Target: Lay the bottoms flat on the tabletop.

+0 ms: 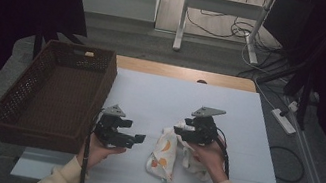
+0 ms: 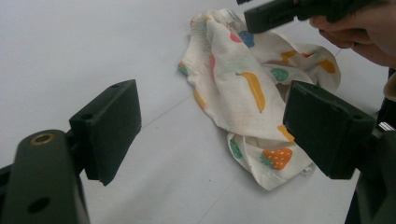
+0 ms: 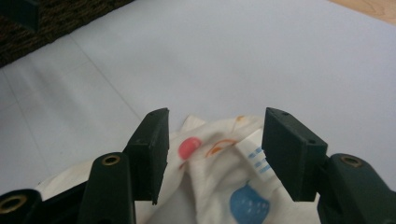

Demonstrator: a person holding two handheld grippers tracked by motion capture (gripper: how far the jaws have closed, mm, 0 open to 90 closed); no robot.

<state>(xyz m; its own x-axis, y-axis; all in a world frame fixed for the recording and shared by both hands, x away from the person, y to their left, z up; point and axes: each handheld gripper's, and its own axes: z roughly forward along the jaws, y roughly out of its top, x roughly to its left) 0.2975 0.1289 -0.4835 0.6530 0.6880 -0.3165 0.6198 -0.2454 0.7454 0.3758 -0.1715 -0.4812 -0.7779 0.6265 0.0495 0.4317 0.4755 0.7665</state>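
Observation:
A crumpled white cloth (image 1: 163, 156) printed with coloured fruit lies on the white table top (image 1: 175, 98), near its front. My left gripper (image 1: 139, 139) hovers just left of the cloth, pointing right toward it. In the left gripper view its jaws (image 2: 210, 130) stand wide apart with nothing between them, and the cloth (image 2: 243, 88) lies beyond. My right gripper (image 1: 179, 131) is over the cloth's far end. In the right gripper view its jaws (image 3: 212, 149) are apart, and the cloth (image 3: 219, 186) with its striped label lies below the gap, touched by neither pad.
A dark brown wicker basket (image 1: 82, 49) stands at the table's left, its corner showing in the right gripper view (image 3: 56, 18). The wooden table edge (image 1: 184, 73) runs along the back. Cables and a power strip (image 1: 284, 120) lie on the floor at the right.

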